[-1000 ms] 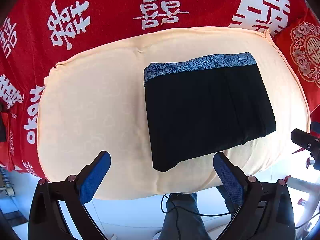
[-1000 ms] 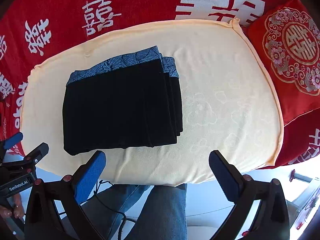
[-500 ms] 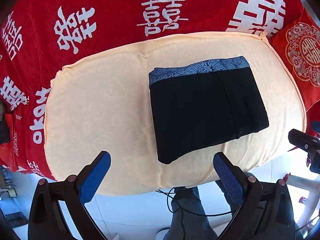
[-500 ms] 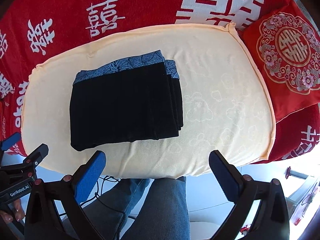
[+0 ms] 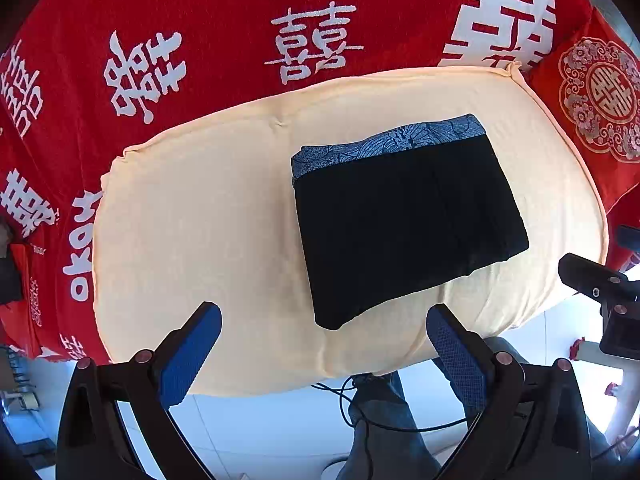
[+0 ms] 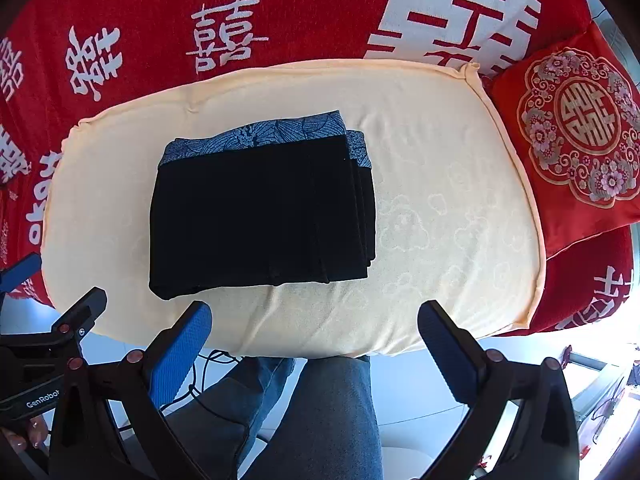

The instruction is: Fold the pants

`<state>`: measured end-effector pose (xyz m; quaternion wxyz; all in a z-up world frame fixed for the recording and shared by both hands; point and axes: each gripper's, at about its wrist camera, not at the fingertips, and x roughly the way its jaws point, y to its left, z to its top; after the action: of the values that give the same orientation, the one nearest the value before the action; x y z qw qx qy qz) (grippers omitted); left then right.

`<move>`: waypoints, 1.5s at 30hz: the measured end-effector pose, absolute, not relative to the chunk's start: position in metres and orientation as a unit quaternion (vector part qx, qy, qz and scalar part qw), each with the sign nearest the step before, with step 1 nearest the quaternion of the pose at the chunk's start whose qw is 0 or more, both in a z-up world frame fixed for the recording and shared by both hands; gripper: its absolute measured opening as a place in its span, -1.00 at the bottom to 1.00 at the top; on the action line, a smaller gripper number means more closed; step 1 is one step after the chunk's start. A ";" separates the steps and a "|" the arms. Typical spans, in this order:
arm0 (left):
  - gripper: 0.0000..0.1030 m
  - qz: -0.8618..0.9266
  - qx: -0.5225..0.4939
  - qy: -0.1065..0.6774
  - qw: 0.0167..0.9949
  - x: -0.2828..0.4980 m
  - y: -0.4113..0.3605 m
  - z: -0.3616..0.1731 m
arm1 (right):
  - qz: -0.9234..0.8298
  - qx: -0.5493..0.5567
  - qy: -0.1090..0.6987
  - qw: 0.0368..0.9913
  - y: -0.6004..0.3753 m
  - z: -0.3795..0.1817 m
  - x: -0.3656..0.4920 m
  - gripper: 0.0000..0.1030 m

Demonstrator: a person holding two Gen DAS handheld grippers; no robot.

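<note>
Left wrist: left tool point(image 5: 322, 344) wide open, empty; pants point(image 5: 404, 216) folded.

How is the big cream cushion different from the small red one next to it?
The cream cushion is much larger and plain, with only a faint cloud pattern; the red cushion is small, with a bold round floral medallion. The cream one lies flat and carries the folded black pants; the red one sits at its corner with nothing on it. Both rest on the red printed blanket.

Black pants point(image 6: 260, 216) I see folded into a compact rectangle, blue patterned waistband along the far edge, layered edges stepped at the right, lying flat on a cream cushion point(image 6: 440, 208)
</note>
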<state>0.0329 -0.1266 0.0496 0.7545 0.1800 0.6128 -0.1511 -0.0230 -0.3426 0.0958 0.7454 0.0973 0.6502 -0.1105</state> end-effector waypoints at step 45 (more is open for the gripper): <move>1.00 -0.149 0.160 0.599 0.770 0.033 -0.121 0.059 | -0.115 0.089 0.646 0.749 -0.330 0.102 -0.022 0.99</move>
<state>0.0331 -0.1207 0.0591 0.7700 0.1604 0.5993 -0.1493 -0.0218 -0.3305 0.1023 0.7490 0.0893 0.6463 -0.1150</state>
